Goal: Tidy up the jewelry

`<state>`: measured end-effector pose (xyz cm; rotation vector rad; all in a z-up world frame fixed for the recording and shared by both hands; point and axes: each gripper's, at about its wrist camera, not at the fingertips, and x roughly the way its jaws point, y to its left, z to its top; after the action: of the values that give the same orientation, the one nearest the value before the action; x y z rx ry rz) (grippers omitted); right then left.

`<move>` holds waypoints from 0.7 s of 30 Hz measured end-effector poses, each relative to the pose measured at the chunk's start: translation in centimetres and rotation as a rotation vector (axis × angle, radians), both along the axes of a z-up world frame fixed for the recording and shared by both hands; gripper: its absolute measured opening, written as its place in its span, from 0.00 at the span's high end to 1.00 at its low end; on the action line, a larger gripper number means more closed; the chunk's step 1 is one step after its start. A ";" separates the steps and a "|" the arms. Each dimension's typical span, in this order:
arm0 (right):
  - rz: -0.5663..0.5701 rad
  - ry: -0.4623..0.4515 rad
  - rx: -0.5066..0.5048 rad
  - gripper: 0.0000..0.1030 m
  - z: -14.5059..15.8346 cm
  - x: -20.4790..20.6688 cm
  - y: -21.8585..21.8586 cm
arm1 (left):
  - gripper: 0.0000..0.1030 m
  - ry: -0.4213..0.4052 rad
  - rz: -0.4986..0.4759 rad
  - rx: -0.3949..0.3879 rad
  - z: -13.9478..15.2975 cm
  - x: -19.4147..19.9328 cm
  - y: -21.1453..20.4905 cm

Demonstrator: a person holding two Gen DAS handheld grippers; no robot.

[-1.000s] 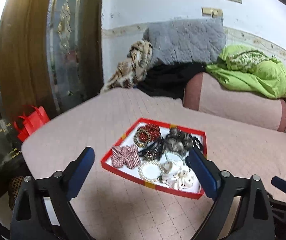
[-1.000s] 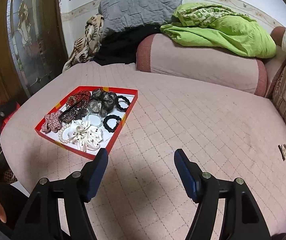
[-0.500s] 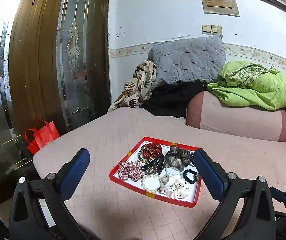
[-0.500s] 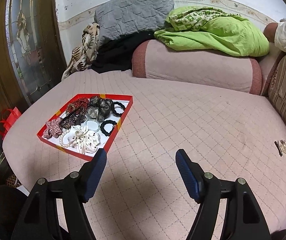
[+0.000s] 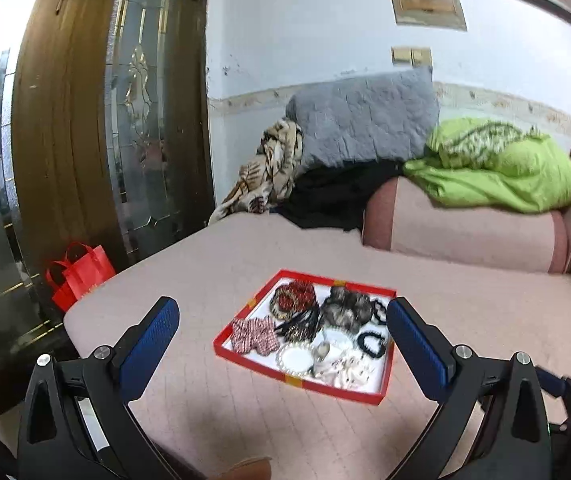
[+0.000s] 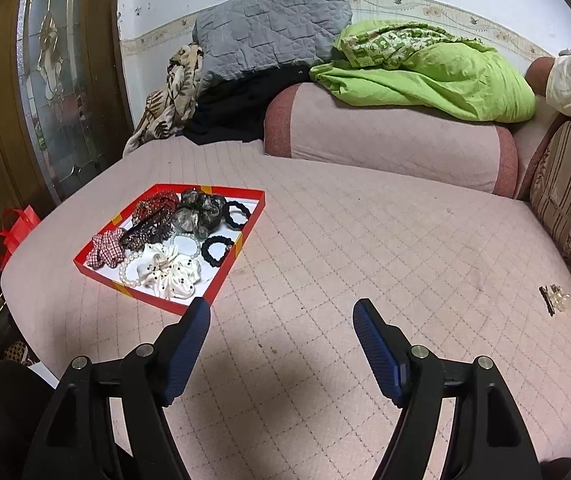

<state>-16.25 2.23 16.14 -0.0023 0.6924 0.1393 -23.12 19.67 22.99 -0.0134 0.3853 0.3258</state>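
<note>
Tray [image 5: 300,385], red-rimmed, white-floored, lying flat on the pink quilted bed [image 6: 365,248] toward its left front edge; contents heaped and touching: checked red scrunchie [image 6: 105,250], white dotted scrunchie [image 6: 171,274], pearl bracelet [image 5: 294,357], grey scrunchie [image 6: 199,212], two black hair ties [image 6: 216,251], red beaded piece [image 5: 294,296]. One stray hair clip [image 6: 551,298] lies well apart, near the bed's right edge beside the striped cushion [image 6: 569,216]. My left gripper [image 5: 281,340] hangs spread wide and empty, the tray framed between its fingers; my right gripper [image 6: 281,322] is likewise wide and empty, above bare quilt just beside the tray's near corner. Step in hand, as I judge it: approach and first pick. I would come down on one item at the heap's edge, so its neighbours do not lift with it; the mattress will likely give under pressure. Room: grey pillow [image 6: 269,24], green blanket [image 6: 437,76], glazed wooden door [image 5: 97,128], red bag [image 5: 79,276] on the floor.
</note>
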 end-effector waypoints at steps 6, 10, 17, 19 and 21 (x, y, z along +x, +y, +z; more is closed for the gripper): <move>-0.019 0.006 -0.034 0.24 -0.2 0.0 0.1 | 0.00 0.069 -0.012 -0.014 -1.5 1.1 -0.1; -0.040 0.024 -0.035 0.24 -0.5 0.2 -0.2 | 0.00 0.135 -0.032 -0.030 -2.8 1.8 -0.2; -0.050 0.040 -0.046 0.24 -0.9 0.4 -0.4 | 0.00 0.193 -0.041 -0.028 -4.4 2.3 -0.4; -0.047 0.043 -0.050 0.24 -1.0 0.4 -0.3 | 0.00 0.209 -0.043 -0.036 -4.8 2.5 -0.4; -0.042 0.046 -0.053 0.24 -1.1 0.4 -0.1 | 0.00 0.220 -0.043 -0.043 -5.1 2.6 -0.3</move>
<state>-15.80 2.10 15.02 -0.0352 0.7419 0.0806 -20.55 19.38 17.92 -0.0113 0.6095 0.2776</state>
